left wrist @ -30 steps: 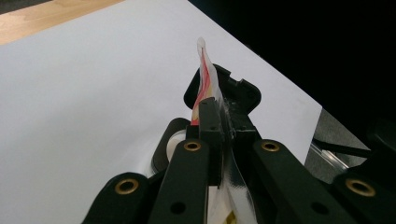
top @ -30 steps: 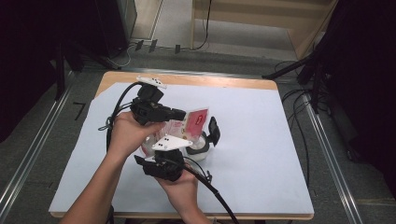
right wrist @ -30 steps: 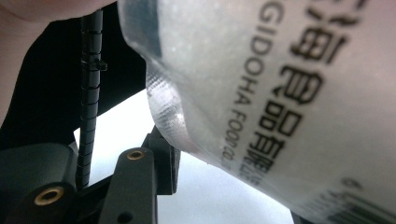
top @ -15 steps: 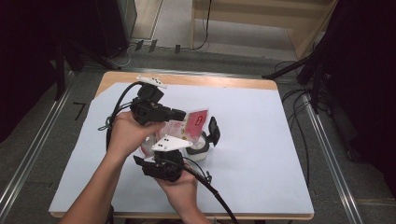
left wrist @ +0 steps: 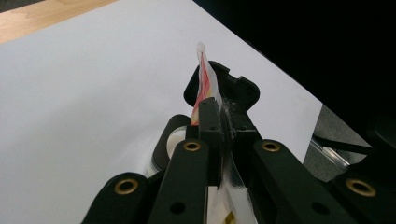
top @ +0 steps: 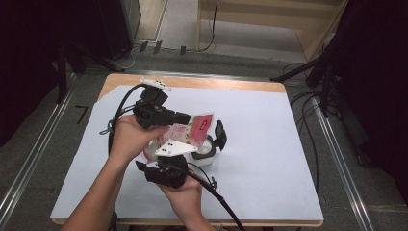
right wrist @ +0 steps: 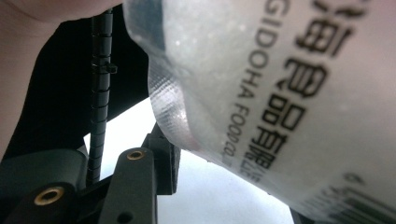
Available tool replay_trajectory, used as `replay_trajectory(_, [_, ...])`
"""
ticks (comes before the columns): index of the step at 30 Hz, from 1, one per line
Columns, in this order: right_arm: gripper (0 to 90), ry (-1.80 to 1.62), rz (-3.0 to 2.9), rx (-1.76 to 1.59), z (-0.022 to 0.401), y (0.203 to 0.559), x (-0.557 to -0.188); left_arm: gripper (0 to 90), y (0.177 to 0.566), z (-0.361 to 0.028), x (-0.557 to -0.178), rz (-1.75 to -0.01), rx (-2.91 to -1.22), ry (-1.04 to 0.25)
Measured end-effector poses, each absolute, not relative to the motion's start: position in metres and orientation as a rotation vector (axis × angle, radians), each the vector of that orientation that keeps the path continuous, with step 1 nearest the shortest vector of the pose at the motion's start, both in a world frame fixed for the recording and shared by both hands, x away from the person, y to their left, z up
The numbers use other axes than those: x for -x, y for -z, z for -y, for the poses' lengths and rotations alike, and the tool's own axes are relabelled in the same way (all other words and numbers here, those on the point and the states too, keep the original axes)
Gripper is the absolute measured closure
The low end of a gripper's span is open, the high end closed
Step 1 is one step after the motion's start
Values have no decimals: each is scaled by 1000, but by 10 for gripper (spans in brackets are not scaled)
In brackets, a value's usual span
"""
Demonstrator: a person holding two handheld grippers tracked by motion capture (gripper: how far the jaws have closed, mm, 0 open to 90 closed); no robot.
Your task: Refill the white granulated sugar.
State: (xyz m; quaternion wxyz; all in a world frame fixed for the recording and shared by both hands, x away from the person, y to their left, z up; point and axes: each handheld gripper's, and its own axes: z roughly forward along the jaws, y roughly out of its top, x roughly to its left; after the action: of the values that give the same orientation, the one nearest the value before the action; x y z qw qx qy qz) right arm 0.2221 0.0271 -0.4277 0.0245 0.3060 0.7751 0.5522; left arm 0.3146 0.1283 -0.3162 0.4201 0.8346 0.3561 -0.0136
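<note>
2 grippers on 1 snack packet [top: 199, 127]: left gripper [top: 185, 118] jaws clamped tight on it, right gripper [top: 202, 144] jaws part-open, can't tell if gripping.

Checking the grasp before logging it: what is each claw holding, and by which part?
Left claw pinches the red-and-white plastic food packet at one edge. Right claw: grip cannot be told.

A red-and-white plastic snack packet [top: 199, 128] stood on edge, raised above the white-covered tabletop [top: 269, 144] near its middle. Its thin sealed edge [left wrist: 204, 86] rose upright, showing red and yellow print. Its back [right wrist: 289, 93] was translucent white with black printed lettering and part of a barcode. Just beneath it sat a white, black-rimmed container [top: 208, 150].
</note>
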Motion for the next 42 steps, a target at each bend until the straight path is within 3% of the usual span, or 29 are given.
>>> replay_trajectory(42, [600,-1700,-2408,-920,-32,428,-220,876,315,-129,-313,-887,-2104,39])
